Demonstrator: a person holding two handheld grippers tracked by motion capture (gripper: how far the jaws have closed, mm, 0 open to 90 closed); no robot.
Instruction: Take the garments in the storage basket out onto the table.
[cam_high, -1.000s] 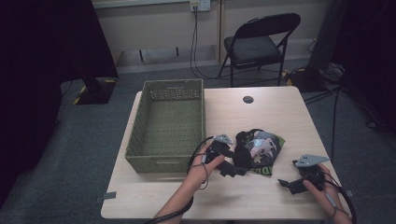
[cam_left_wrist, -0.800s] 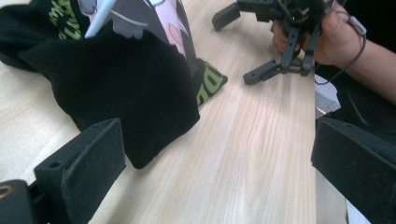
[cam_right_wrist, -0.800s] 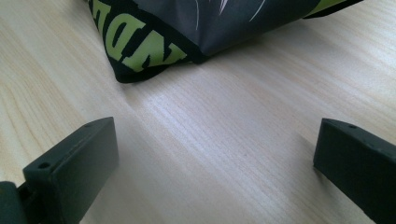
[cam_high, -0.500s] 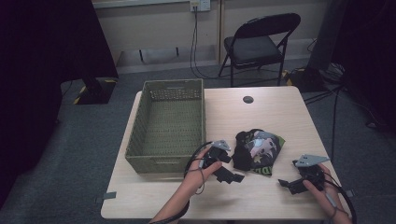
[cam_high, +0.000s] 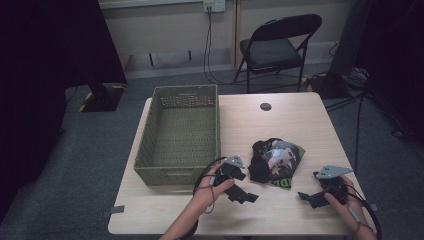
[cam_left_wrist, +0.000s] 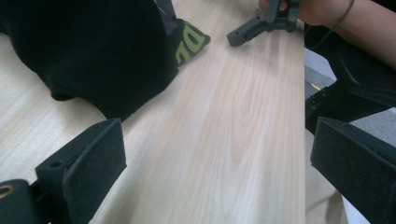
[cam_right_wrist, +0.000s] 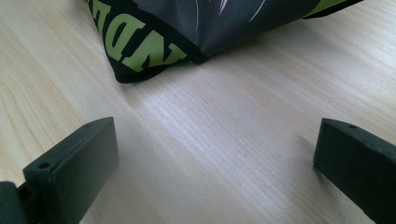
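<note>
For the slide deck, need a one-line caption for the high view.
Two open hand-held tools, left tool and right tool, flank a crumpled black shirt beside a green basket on a wooden table.

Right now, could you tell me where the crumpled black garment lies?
In the high view, the black garment lies on the table's right half, between both grippers, right of the green basket.

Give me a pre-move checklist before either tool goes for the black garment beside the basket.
1. Left tool open: ok, jaws stand wide apart over bare wood.
2. Right tool open: ok, nothing between the jaws.
3. Black garment free of both tools: ok, crumpled on the table, untouched.
4. Basket ready: ok, upright and empty.
5. Cables clear of the garment: cannot tell.
</note>
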